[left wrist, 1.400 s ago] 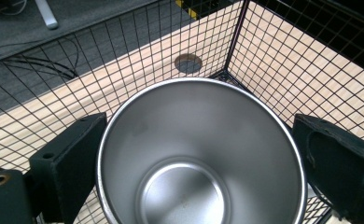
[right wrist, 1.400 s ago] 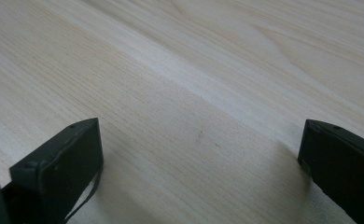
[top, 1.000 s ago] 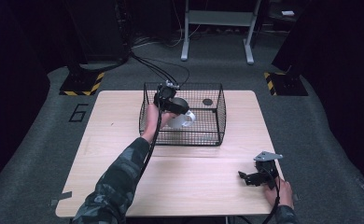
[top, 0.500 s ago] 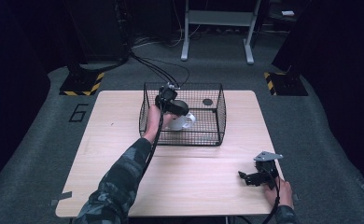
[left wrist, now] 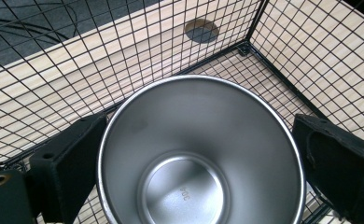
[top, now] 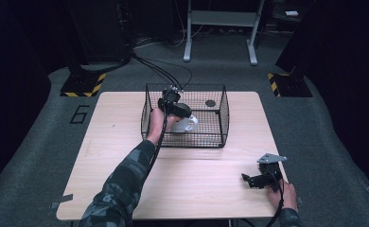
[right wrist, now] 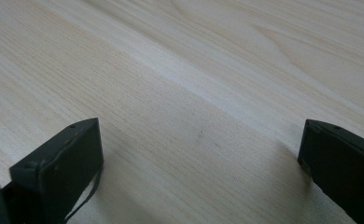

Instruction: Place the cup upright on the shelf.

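A black wire basket stands at the far middle of the wooden table. Inside it my left gripper is shut on a shiny steel cup. In the left gripper view the cup opens toward the camera, empty, with a black jaw pressed on each side of its rim and the basket's mesh all round. My right gripper rests open near the table's front right edge, held by a hand. Bare wood lies between its jaws.
A dark round spot shows on the tabletop at the basket's far right, and through the mesh. Cables run from the left gripper to the floor behind. A metal stand and hazard-striped bases sit beyond the table.
The left gripper and cup have shifted very slightly lower inside the basket. The right gripper has stayed in place.
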`<control>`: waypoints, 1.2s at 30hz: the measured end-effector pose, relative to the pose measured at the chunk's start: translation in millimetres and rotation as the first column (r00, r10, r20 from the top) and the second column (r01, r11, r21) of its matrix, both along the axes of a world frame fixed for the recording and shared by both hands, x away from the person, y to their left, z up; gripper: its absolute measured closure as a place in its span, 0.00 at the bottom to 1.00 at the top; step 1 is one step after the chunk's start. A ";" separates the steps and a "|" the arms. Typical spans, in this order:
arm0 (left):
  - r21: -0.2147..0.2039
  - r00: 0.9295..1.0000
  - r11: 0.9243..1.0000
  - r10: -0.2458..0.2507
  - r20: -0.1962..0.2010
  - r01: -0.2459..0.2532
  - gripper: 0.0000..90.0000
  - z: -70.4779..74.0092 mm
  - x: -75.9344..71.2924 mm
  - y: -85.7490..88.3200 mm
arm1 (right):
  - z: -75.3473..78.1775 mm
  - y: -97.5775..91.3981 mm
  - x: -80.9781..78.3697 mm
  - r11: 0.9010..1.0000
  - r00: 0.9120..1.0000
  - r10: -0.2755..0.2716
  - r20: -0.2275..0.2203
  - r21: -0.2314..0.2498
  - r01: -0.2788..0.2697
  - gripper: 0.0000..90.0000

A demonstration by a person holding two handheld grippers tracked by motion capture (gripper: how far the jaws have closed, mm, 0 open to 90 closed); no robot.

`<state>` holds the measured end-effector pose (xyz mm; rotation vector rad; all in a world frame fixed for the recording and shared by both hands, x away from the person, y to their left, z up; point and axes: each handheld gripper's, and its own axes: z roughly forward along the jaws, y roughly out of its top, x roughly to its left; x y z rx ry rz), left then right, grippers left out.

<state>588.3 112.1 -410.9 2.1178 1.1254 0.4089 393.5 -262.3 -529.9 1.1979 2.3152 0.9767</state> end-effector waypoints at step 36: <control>0.007 0.999 0.999 0.034 -0.015 -0.034 0.07 -12.5 1.4 -2.4 | 0.0 0.0 -0.1 1.000 1.000 0.000 0.000 0.000 0.000 0.00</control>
